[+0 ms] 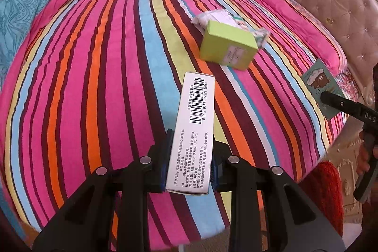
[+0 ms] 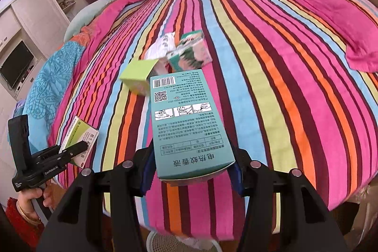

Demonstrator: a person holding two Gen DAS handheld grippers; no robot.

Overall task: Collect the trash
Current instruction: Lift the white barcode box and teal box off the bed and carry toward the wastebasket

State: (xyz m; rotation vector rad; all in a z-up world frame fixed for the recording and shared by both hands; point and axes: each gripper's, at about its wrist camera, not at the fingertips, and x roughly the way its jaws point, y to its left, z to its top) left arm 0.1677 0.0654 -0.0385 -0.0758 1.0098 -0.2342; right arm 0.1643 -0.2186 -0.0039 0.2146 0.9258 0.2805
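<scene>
Cardboard boxes in both grippers right now, so the step in hand looks like carrying them off the striped bed [image 1: 94, 86] to wherever the trash goes. The left gripper [image 1: 190, 164] is pinching a long white box [image 1: 193, 131] near its back end, and most of its length sticks out forward over the bed. The right gripper [image 2: 192, 171] is clamped on a teal box [image 2: 186, 124] the same way, low on the box.

Still on the bed, out past the teal box: a lime green box [image 2: 138, 77], a crumpled white wrapper [image 2: 158, 49] and a green-patterned carton [image 2: 193, 51], all bunched together.

Tips, imo: both boxes are light and hollow, so a hard squeeze would probably crush them and let them slip. Since they're gripped at one end, swinging fast could lever them loose, so keep moves smooth. There's something white and slatted just below the bed's near edge [image 2: 165, 240], maybe a basket, can't really tell.
</scene>
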